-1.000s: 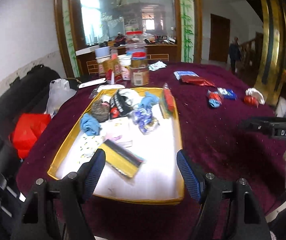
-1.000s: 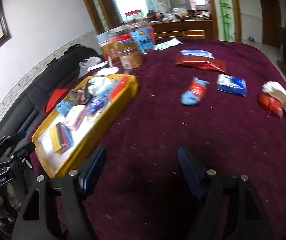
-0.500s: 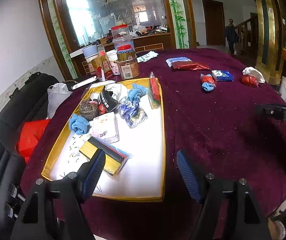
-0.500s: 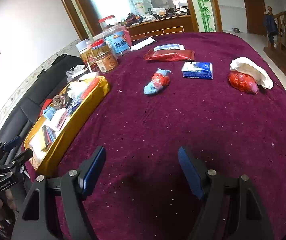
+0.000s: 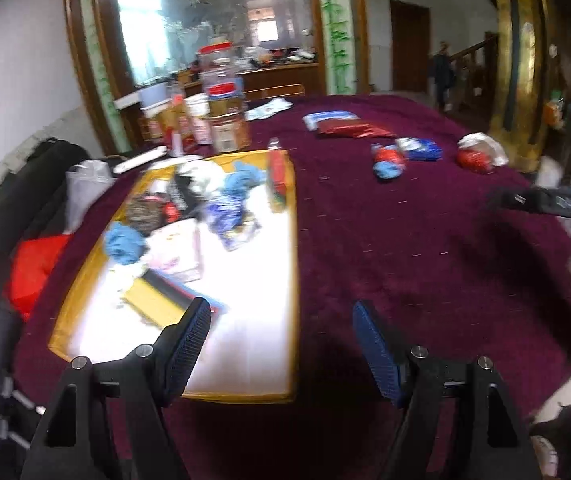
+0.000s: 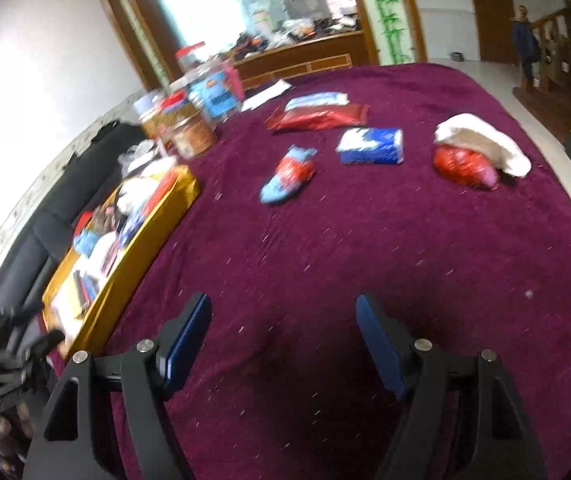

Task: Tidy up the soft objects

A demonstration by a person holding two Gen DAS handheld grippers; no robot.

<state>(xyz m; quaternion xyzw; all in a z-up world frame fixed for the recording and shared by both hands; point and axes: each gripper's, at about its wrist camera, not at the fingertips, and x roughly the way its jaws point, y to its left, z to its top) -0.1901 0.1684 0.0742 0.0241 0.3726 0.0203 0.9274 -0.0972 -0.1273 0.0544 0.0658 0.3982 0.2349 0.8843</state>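
A: Both grippers have slid sideways over the table since a moment ago. In the left view the yellow tray [image 5: 291,240] now sits more to the left, and more of the dark red cloth [image 5: 425,240] shows. The right view has turned level, so the red and blue sock [image 6: 289,176] is now straight ahead and far off.

B: Is the left gripper [image 5: 281,344] holding something?

A: No. Its jaws stand wide apart with nothing between them. It hangs over the near right corner of the tray.

B: And the right gripper [image 6: 283,340]?

A: Same thing. Wide apart, and only bare cloth under it.

B: Where are the soft things?

A: Some lie in the tray: a blue rag [image 5: 123,242], a pink pack [image 5: 177,252] next to it, and a yellow and black pack [image 5: 157,300] near the front. The pictures are blurry, so I cannot tell what the rest are.

B: And out on the cloth?

A: The sock lies alone. Just past it is a blue and white tissue pack [image 6: 371,146]. To the right is a red ball thing [image 6: 463,168] with a white cloth [image 6: 485,144] touching its top. Farther back lies a shiny red bag [image 6: 319,118].

B: Anything else?

A: Jars [image 6: 193,128] stand at the back by the tray.
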